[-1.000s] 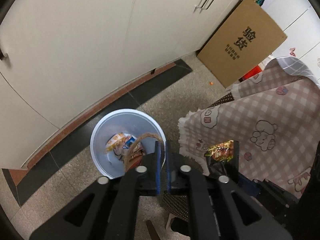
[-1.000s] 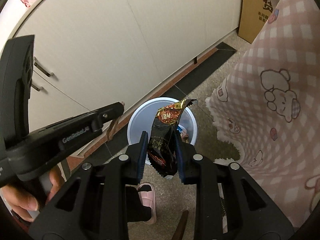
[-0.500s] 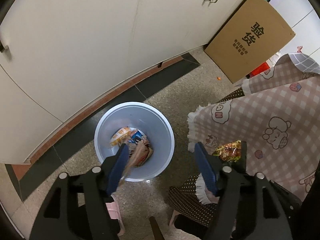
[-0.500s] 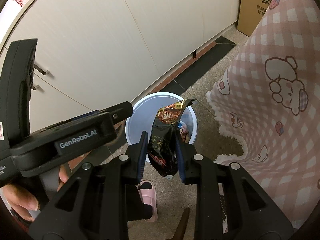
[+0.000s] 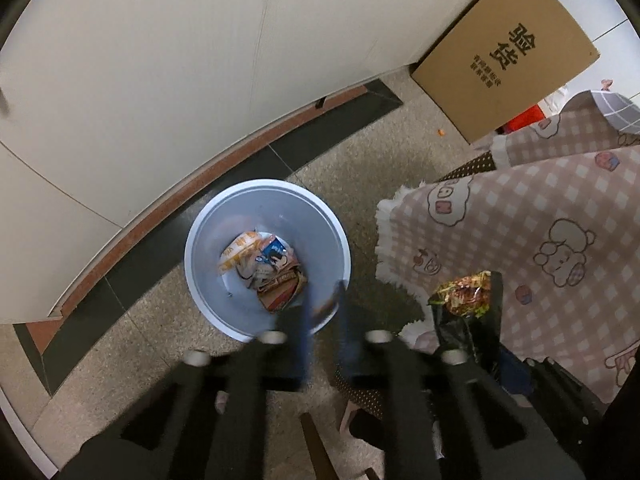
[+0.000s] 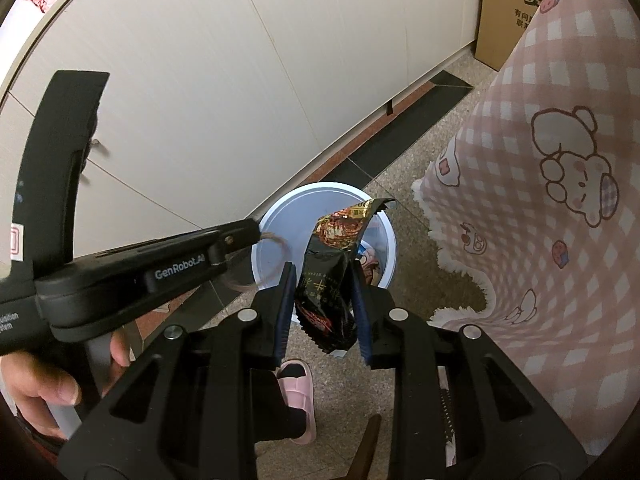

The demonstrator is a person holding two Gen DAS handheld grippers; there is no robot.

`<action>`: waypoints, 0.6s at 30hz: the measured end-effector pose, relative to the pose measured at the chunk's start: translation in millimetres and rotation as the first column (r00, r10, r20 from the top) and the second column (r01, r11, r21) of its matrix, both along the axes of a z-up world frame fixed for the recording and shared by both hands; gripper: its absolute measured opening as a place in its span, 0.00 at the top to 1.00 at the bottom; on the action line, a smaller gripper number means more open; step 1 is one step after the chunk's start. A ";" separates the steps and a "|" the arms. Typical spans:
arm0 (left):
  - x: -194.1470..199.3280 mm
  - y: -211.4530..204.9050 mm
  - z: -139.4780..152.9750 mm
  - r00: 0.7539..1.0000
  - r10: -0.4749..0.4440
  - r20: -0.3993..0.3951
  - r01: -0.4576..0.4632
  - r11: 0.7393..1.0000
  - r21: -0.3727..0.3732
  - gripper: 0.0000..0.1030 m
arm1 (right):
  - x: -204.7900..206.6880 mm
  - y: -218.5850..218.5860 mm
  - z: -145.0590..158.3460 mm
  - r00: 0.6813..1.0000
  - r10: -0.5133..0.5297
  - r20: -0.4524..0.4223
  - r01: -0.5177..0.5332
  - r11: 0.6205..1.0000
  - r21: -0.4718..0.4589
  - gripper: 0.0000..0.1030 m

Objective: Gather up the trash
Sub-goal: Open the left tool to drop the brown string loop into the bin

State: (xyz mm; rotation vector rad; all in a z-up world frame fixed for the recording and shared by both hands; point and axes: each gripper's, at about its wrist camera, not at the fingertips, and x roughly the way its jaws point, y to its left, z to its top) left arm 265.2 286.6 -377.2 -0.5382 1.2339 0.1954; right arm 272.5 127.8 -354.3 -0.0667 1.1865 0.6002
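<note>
Pinching a light, crinkly black snack wrapper at mid-body above the bin, the right tool grips firmly; left tool blurred, narrow, seemingly empty.

- In the left wrist view, the left gripper is smeared by motion; we cannot tell how far apart its fingers stand.
- We see the bin rim at 6 o'clock hidden behind those fingers.
- The small print on the cardboard box is too small to read.
- In the right wrist view, the black wrapper covers part of the bin's inside.
- The pink slipper is partly hidden at 6 o'clock.
</note>
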 end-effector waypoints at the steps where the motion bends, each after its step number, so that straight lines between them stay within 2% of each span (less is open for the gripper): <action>1: 0.6 -0.9 -1.0 1.000 -0.005 -0.003 0.005 1.000 0.003 0.99 | 0.6 0.1 -1.3 1.000 -0.001 -0.002 0.001 1.000 -0.001 0.73; 6: 4.2 -5.3 -1.5 0.999 -0.042 -0.019 0.043 0.997 0.068 1.00 | 3.5 1.9 -8.3 1.000 -0.008 -0.015 0.008 1.000 -0.002 0.73; 10: 5.3 -4.0 -4.3 0.999 -0.045 -0.028 0.047 0.997 0.057 0.96 | 5.3 4.0 -12.6 1.000 -0.011 -0.021 0.011 1.000 0.000 0.73; 11: 5.0 -3.3 -5.1 0.998 -0.047 -0.037 0.049 0.997 0.062 0.93 | 5.7 4.8 -13.7 1.000 -0.011 -0.023 0.011 1.000 0.001 0.73; 13: 3.4 -3.5 -4.8 0.998 -0.041 -0.037 0.044 0.996 0.083 0.67 | 6.7 7.2 -15.6 1.000 -0.011 -0.025 0.011 1.000 0.002 0.73; 14: 2.1 -3.6 -2.8 0.999 -0.036 -0.027 0.038 0.995 0.095 0.63 | 6.8 6.9 -15.9 1.000 -0.011 -0.026 0.011 1.000 0.003 0.73; 18: -2.2 0.3 3.6 1.000 -0.021 -0.010 0.022 0.995 0.102 0.59 | 8.3 10.6 -15.7 1.000 -0.008 -0.024 0.008 1.000 0.005 0.73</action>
